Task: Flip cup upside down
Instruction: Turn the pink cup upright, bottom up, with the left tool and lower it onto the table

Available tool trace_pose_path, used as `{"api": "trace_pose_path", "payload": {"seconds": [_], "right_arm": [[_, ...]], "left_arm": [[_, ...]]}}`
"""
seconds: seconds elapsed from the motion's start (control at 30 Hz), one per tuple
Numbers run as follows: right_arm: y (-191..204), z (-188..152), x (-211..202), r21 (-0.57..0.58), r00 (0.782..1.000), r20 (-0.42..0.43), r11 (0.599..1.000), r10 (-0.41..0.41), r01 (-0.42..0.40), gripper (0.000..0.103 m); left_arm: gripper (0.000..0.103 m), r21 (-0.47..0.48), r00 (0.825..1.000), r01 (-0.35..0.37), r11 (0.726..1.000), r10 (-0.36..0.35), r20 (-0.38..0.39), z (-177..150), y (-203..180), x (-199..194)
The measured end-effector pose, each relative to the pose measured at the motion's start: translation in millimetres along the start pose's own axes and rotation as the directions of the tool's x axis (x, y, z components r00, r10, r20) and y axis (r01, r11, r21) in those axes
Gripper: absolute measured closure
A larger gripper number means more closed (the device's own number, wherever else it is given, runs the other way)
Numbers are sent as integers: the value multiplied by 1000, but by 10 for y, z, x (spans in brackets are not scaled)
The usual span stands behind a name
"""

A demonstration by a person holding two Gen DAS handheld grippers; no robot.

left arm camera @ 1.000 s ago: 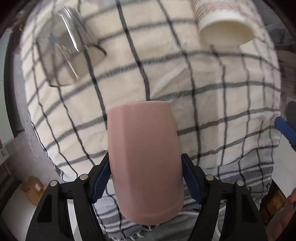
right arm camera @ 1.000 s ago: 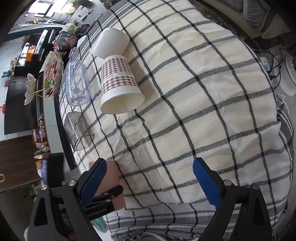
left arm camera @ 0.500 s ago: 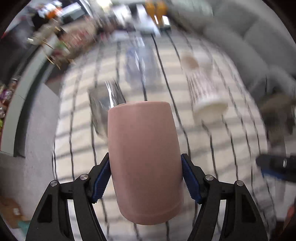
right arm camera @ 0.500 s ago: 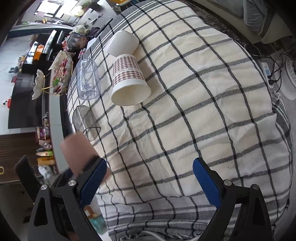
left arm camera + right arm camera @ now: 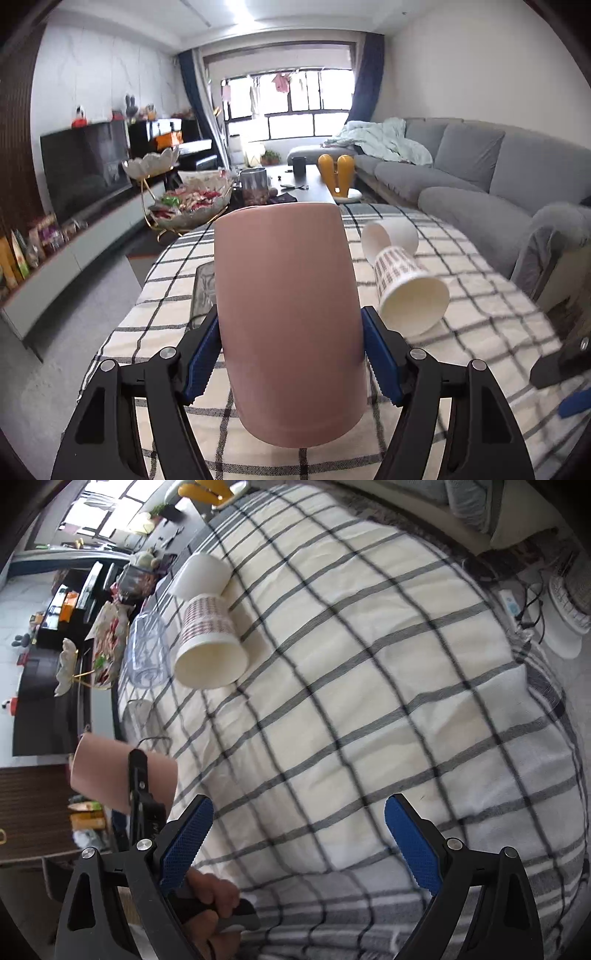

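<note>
My left gripper point(image 5: 291, 354) is shut on a pink cup point(image 5: 288, 317), its blue pads pressed on both sides. The cup is lifted above the checked tablecloth point(image 5: 480, 295) and lies along the fingers. In the right wrist view the pink cup point(image 5: 107, 775) hangs off the table's left edge in the left gripper point(image 5: 138, 775). My right gripper point(image 5: 295, 834) is open and empty above the near part of the cloth point(image 5: 369, 701).
A patterned paper cup point(image 5: 406, 291) and a plain white cup point(image 5: 391, 236) lie on their sides. Two clear glasses lie at the left in the right wrist view: one point(image 5: 146, 653) further back, one point(image 5: 136, 710) nearer. A sofa point(image 5: 480, 170) stands to the right.
My left gripper has swung up with the pink cup, from looking down at the cloth to looking level across the room. The right gripper has drifted slightly and stays open.
</note>
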State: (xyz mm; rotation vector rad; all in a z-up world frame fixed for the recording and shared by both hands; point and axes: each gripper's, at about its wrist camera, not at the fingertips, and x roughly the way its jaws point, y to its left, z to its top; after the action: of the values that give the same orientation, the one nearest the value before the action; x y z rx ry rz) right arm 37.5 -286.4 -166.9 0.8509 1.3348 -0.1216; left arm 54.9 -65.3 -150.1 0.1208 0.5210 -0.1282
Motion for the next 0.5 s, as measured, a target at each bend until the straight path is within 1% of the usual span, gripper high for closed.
{"api": "trace_pose_path", "payload": {"seconds": [0.03, 0.1, 0.13, 0.2, 0.3, 0.4, 0.5], "right_arm": [[-44, -6, 32, 11, 1000, 2, 1000, 9, -9, 9], [-111, -26, 93, 28, 1000, -2, 999, 28, -28, 9], [-131, -33, 116, 29, 1000, -1, 999, 29, -29, 9], [-176, -45, 158, 46, 999, -8, 998, 41, -41, 9], [-227, -70, 176, 57, 999, -15, 997, 52, -51, 9], [-237, -94, 158, 59, 999, -16, 997, 52, -51, 9], [-216, -123, 110, 50, 998, -10, 997, 57, -57, 9]], "left_arm": [[31, 6, 1000, -2, 1000, 2, -6, -38, -18, 28], [31, 11, 1000, -29, 1000, 29, -10, -93, -55, 98], [31, 11, 999, -42, 999, 43, -24, -110, -66, 143], [31, -27, 995, -57, 998, 55, -78, -116, -20, 265], [31, -54, 990, -78, 995, 71, -119, -115, 27, 360], [31, -23, 990, -81, 996, 78, -120, -141, -49, 356], [31, -17, 988, -77, 997, 74, -136, -164, -49, 320]]}}
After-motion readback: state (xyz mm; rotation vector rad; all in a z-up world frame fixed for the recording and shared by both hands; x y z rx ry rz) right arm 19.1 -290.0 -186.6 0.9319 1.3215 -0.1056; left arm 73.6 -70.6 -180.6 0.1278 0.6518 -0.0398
